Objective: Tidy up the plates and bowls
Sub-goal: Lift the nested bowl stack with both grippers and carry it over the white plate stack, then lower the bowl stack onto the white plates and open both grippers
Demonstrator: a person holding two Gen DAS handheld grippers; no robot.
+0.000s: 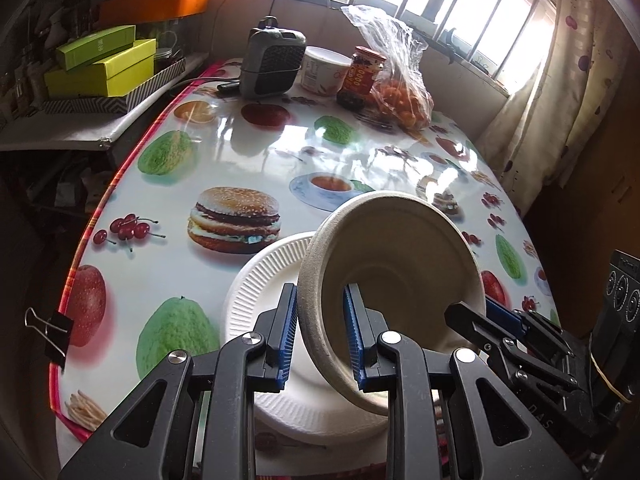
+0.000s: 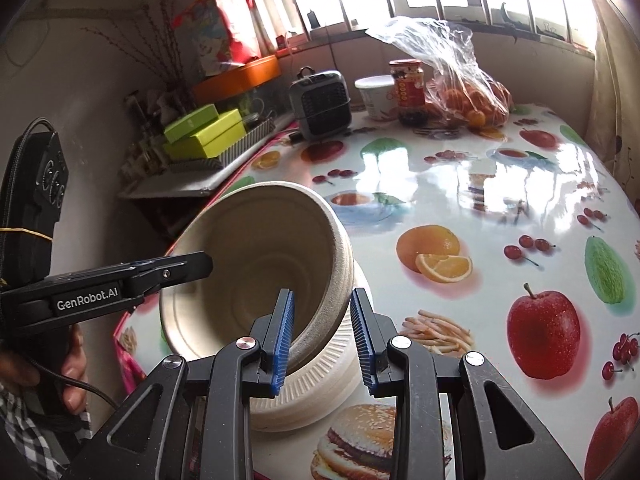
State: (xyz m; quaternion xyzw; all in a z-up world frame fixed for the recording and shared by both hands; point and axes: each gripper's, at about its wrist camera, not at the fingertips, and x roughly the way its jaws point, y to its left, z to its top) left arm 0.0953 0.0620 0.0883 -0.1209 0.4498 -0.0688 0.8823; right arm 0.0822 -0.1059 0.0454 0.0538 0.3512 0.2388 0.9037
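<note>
Left wrist view: left gripper (image 1: pixel 320 328) clamped on bowl (image 1: pixel 394 264) rim, one blue pad outside the wall, the other inside. Bowl tilted on edge, mouth toward the camera, lifted above white ribbed plates (image 1: pixel 260 300) near the table's (image 1: pixel 248 152) near edge. Right gripper (image 1: pixel 478 312) closed on the opposite rim, seen from the side. Binder clip (image 1: pixel 50 330) on the table's left edge.

Right wrist view: right gripper (image 2: pixel 322 320) narrowly parted, bowl (image 2: pixel 256 248) wall pinched between its pads. Plates (image 2: pixel 320 384) stacked just below, near the table's (image 2: pixel 500 208) near left corner. Left gripper (image 2: pixel 176 270) gripping the far rim, "GenRobot.AI" printed in white on its side. Hand (image 2: pixel 68 368) around that gripper's handle, checked sleeve below.

Far edge of the table: grey heater (image 2: pixel 320 104), white tub (image 2: pixel 376 96), red-labelled jar (image 2: pixel 408 88), clear bag of oranges (image 2: pixel 468 92). Jar label writing too small to read. Tablecloth printed with burgers, apples, cherries, oranges, fries. Green boxes (image 2: pixel 204 132) on a side shelf past the table's left edge, their print unreadable.
</note>
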